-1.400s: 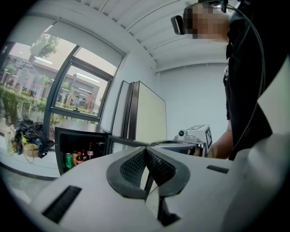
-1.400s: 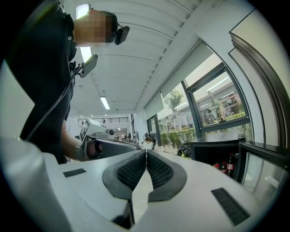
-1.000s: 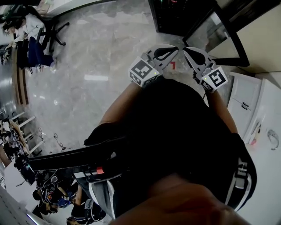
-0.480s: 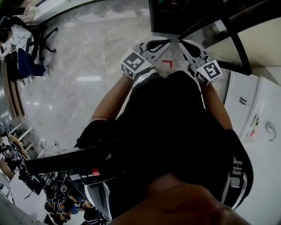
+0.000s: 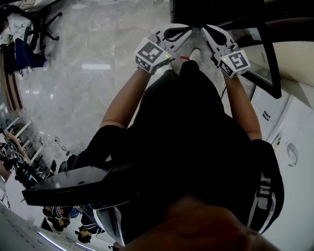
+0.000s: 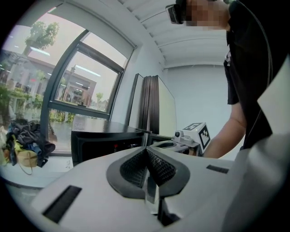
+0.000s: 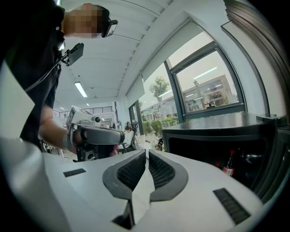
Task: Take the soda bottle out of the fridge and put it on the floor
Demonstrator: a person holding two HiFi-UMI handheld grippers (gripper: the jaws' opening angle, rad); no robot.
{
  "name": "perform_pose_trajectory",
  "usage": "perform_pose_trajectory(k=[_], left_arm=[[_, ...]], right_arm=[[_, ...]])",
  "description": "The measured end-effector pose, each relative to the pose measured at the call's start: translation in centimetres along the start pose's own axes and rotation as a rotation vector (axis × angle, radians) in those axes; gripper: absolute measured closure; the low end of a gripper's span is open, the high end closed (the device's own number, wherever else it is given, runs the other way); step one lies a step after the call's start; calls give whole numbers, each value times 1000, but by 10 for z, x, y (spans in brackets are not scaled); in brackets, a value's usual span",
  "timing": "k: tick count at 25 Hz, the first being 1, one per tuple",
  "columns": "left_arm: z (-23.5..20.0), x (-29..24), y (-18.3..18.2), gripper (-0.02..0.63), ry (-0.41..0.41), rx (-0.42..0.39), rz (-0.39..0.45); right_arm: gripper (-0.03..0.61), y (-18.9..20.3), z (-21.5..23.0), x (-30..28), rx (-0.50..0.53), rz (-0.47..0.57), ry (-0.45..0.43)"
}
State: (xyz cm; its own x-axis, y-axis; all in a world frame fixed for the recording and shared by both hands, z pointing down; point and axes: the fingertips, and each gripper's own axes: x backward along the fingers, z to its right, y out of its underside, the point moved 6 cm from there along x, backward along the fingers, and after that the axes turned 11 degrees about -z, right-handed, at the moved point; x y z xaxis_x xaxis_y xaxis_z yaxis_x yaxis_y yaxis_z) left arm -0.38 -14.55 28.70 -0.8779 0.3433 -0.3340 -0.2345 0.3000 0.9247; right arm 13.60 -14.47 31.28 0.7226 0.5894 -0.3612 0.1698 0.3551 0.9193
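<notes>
A small black fridge [image 7: 217, 136] stands open ahead, also seen at the top of the head view as the fridge [image 5: 206, 10]. Inside it, at the right, a soda bottle [image 7: 229, 165] with a red cap stands upright. My left gripper [image 5: 188, 31] and right gripper [image 5: 206, 30] are held side by side just in front of the fridge, both shut with nothing between the pads. In the left gripper view the left gripper [image 6: 146, 150] has its pads together, with the fridge [image 6: 104, 140] beyond. The right gripper [image 7: 147, 152] is likewise pressed together and points left of the bottle.
The fridge's glass door [image 5: 265, 49] hangs open to the right. White cabinets [image 5: 294, 132] stand at the right. A red tape mark [image 5: 185, 58] and the person's white shoe [image 5: 195, 53] are on the grey marble floor [image 5: 88, 88]. An office chair [image 5: 29, 34] stands far left.
The person has stepped closer to the fridge, so both grippers now sit nearer its front. Both stayed shut and empty.
</notes>
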Motion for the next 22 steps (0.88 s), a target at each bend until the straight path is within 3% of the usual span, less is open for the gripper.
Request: perform_pose_trajectory(k=[7, 16, 22], left_arm=[[-54, -59, 5, 612, -99, -4, 17], [-107, -107, 68, 612, -198, 42, 51], [-137, -124, 127, 612, -230, 71, 59]], right_arm=[[563, 8, 89, -52, -7, -62, 75], [554, 64, 150, -108, -64, -21, 204], [390, 128, 181, -150, -86, -1, 292]])
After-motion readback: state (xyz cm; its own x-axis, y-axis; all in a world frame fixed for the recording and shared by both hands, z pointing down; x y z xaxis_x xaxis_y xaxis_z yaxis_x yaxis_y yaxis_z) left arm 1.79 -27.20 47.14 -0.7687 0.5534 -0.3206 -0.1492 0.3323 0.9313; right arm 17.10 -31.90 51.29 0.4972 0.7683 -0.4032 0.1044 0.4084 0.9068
